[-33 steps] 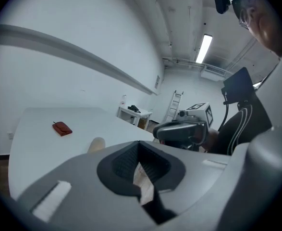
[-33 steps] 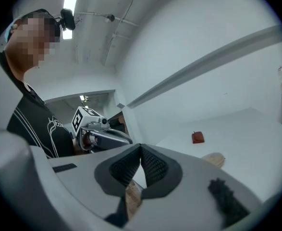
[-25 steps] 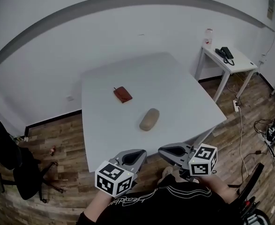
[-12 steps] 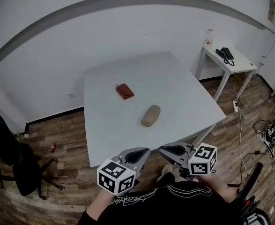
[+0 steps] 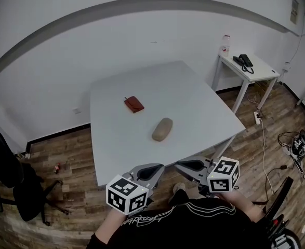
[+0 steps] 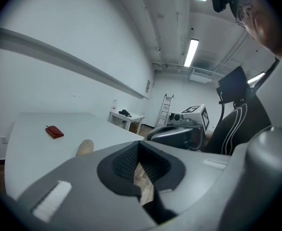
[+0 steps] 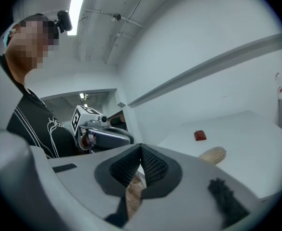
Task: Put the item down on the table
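Two claws: left claw [image 5: 148, 172], right claw [image 5: 193, 166] shut, empty; we carry nothing.
Item: tan lump [image 5: 162, 129] ahead, already on table [image 5: 194, 102].

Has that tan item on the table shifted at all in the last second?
No. The tan item sits just as before, right of and nearer than the red pouch on the table; only the view shifted.

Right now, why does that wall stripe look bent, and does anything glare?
Head view: the wide lens bows the grey wall stripe; the table is evenly lit. Left gripper view: a ceiling lamp glares, corners go dark. Right gripper view: same dark corners.
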A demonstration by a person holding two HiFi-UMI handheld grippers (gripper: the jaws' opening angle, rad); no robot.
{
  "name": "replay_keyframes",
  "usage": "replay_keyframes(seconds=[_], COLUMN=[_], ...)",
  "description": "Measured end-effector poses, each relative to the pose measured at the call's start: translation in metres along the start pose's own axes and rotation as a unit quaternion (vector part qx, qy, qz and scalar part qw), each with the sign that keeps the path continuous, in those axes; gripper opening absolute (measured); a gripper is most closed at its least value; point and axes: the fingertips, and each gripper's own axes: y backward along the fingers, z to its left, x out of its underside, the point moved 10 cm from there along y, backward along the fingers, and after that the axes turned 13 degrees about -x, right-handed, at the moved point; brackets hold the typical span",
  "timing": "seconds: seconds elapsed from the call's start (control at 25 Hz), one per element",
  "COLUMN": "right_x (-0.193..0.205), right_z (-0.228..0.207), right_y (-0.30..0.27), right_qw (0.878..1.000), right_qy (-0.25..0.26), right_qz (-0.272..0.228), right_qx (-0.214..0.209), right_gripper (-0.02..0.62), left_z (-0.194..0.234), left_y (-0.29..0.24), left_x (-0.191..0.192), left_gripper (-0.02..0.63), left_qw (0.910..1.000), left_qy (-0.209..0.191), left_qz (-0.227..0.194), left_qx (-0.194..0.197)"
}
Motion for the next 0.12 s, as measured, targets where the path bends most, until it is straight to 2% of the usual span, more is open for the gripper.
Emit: replay_keyframes(seconds=[0.12], right_x=[-0.0016], right_z=[0.003], right_y=[0.0073], right_qw=[1.0], right_qy=[0.001], right_qz=[-0.002], right_qx=[0.002], right_gripper=[0.009], left_z=[-0.0057], left_y=[-0.0015], left_x=[-0.0014], left_gripper=[0.006], left_qw=[1.0], left_qy=[0.004], left_qz=[-0.003], left_qx=[0.001])
